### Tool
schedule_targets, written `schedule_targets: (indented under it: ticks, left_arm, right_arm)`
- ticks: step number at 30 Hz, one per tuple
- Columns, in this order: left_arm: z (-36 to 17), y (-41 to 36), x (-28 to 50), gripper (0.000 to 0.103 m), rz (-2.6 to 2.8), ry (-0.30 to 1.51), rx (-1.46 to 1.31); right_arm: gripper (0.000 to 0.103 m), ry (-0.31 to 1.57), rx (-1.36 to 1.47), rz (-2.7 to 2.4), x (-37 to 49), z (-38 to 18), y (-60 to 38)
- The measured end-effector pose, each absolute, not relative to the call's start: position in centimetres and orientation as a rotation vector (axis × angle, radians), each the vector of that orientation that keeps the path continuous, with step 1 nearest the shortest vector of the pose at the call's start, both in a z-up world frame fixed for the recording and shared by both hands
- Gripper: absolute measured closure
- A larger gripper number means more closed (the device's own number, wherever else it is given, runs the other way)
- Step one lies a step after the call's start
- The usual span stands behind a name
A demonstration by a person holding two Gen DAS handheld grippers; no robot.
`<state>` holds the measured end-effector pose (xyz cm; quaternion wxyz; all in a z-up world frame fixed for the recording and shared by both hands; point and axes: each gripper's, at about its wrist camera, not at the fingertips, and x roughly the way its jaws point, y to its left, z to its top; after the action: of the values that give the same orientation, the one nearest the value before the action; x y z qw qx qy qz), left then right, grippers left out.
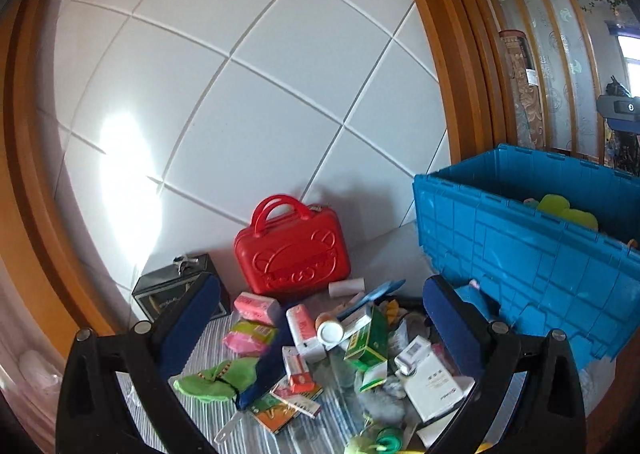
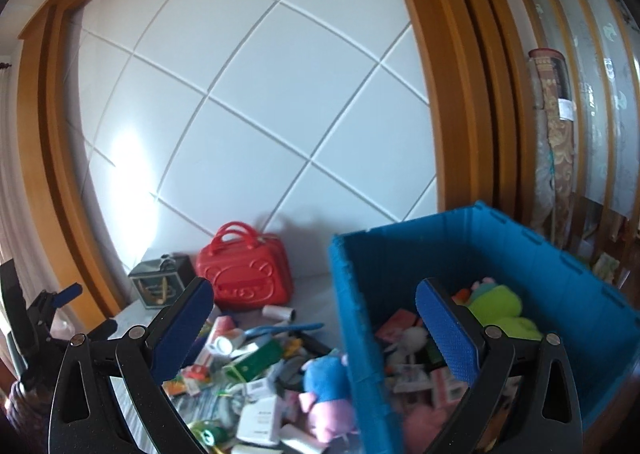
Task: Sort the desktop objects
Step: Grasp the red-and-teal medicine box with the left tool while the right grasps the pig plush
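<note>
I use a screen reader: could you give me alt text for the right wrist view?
The open right gripper hangs empty over the near wall of a blue crate that holds a green plush toy and small boxes. To its left, clutter covers the table before a red toy suitcase.

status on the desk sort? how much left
Partly done. The blue crate already holds a green plush and small boxes. Nothing in hand: left gripper and right gripper are both open, empty. A pile still lies beside the red case.
</note>
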<state>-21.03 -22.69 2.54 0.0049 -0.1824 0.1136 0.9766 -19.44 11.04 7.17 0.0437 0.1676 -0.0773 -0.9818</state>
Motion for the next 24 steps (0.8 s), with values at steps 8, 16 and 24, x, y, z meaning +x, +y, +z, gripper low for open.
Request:
schedule_targets:
  ticks: [8,16,24]
  left_arm:
    - [-8.1,-28.3,-17.8,0.0,2.925,0.372,-0.846]
    - [-20.4,-25.7,-16.5,0.0,2.638,0.445,-1.065]
    - [-26.2,-23.9,-17.8,0.007,2.483,0.454,-1.212]
  right_arm:
    - [0.0,-0.215,0.726,-2.916,-20.9,0.1,4.0]
    - [0.0,-0.16,0.976,-2.858,-22.2,-6.8,1.7]
    - [0.0,-0.056,1.083,-2.797,-24.4,-10.8,1.3]
